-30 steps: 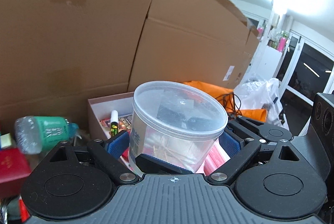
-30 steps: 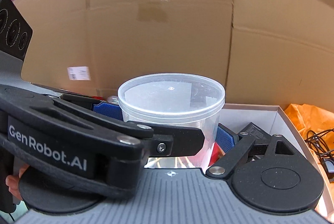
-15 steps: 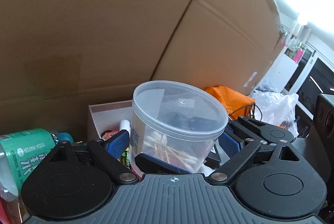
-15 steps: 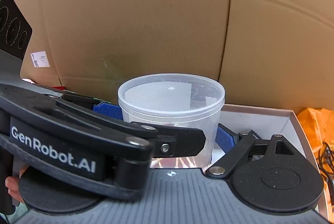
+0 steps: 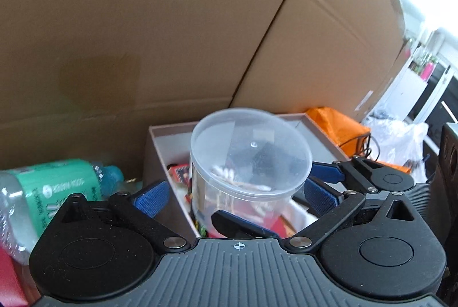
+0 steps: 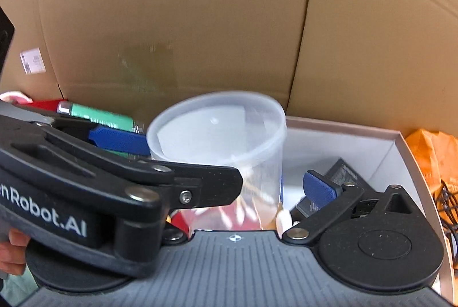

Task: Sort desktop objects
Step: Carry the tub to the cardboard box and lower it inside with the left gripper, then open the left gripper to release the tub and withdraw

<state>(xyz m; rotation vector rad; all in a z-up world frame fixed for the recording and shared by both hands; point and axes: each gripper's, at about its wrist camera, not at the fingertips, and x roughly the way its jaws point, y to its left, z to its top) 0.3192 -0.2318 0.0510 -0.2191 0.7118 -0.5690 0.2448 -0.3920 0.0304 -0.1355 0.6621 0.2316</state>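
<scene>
As both jaws open, the tub (image 5: 252, 161) sits tilted over the box (image 6: 398, 141).

Tall brown cardboard boxes (image 5: 171, 29) wall off the far side; at far right, bright daylight falls over a white cabinet (image 5: 406, 89) and a dark glass door (image 5: 438, 104)

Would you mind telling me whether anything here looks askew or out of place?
Yes: the clear lidded tub of cotton swabs is tilted over the open box, with both grippers' jaws opening around it. Left of the box, a green-labelled bottle lies on its side.
</scene>
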